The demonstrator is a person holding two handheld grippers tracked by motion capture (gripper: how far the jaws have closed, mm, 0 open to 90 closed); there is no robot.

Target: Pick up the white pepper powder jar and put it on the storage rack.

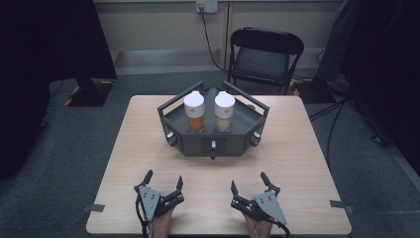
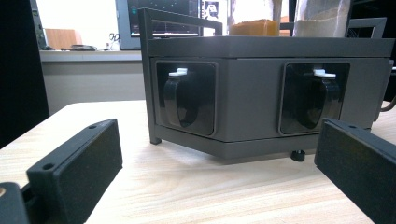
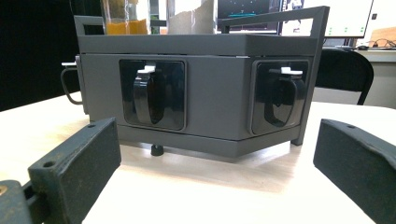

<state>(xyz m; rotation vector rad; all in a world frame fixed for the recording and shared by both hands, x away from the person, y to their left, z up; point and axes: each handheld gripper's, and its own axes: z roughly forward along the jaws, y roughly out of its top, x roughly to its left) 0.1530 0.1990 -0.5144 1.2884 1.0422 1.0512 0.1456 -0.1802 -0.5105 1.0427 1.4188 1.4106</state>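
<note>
A dark grey six-sided tray [image 1: 184,144] stands at the middle of the wooden table. It has black knobs set in its front faces. Two white-capped jars stand in it: one with orange contents [image 1: 194,112] on the left, one with beige contents [image 1: 224,111] on the right. My left gripper [image 1: 163,180] rests open near the front edge, left of centre. My right gripper [image 1: 248,181] rests open beside it to the right. Both point at the tray, well short of it. The left gripper view faces the tray's left front knob [image 2: 181,98]; the right gripper view faces a front knob [image 3: 148,95].
A black folding chair [image 1: 264,58] stands behind the table. A dark stand base [image 1: 89,91] sits on the floor at back left, and cables run along the floor at right. Bare tabletop [image 1: 208,171] lies between the grippers and the tray.
</note>
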